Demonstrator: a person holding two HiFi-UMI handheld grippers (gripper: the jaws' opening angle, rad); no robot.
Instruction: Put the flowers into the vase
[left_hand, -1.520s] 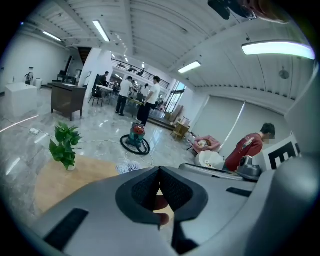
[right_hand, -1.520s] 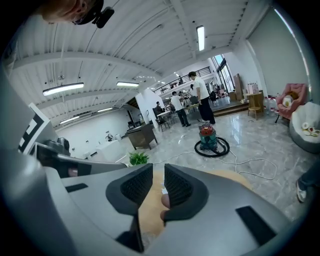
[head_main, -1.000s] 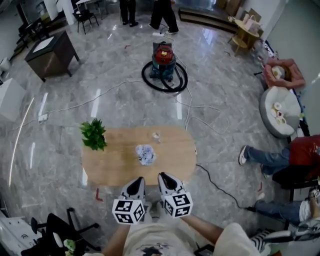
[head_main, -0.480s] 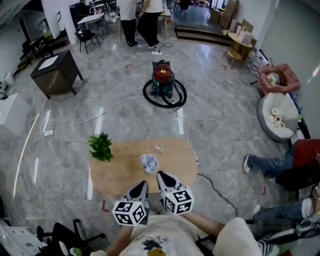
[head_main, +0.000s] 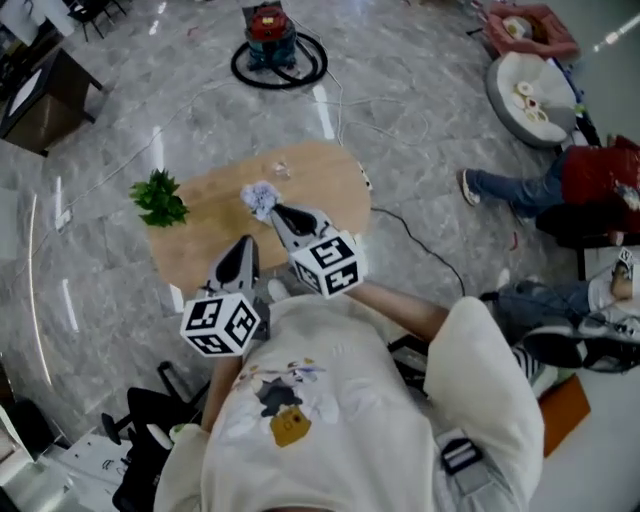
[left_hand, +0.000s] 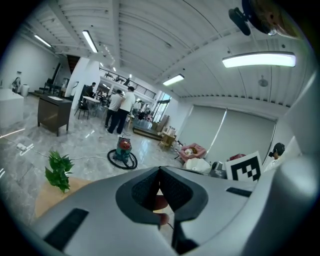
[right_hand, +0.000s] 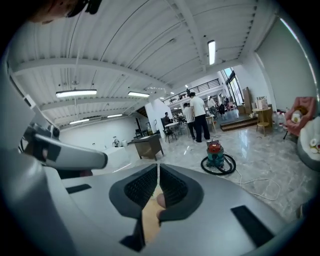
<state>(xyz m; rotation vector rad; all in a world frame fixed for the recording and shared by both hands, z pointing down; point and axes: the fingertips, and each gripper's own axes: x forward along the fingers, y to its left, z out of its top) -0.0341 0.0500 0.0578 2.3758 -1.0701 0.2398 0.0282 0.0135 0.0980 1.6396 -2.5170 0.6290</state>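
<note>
A pale blue-white bunch of flowers (head_main: 260, 197) lies on the oval wooden table (head_main: 200, 245). Just beyond it stands a small clear object (head_main: 281, 170), too small to tell whether it is the vase. My right gripper (head_main: 279, 211) hovers at the near side of the flowers, its jaws together with nothing between them. My left gripper (head_main: 243, 246) is raised over the table's near edge, also shut and empty. In the left gripper view the left gripper (left_hand: 160, 170) shows its tips meeting. The right gripper (right_hand: 158, 167) leaves only a thin slit in the right gripper view.
A green potted plant (head_main: 160, 197) stands at the table's left end, and the left gripper view shows the plant (left_hand: 59, 171) too. On the floor beyond are a red vacuum (head_main: 270, 30) with its hose and cables. People sit at the right (head_main: 560, 190).
Both grippers have risen toward the head camera and look larger. The view has tipped, so the table and flowers sit higher in it. The flowers have not moved on the table.
</note>
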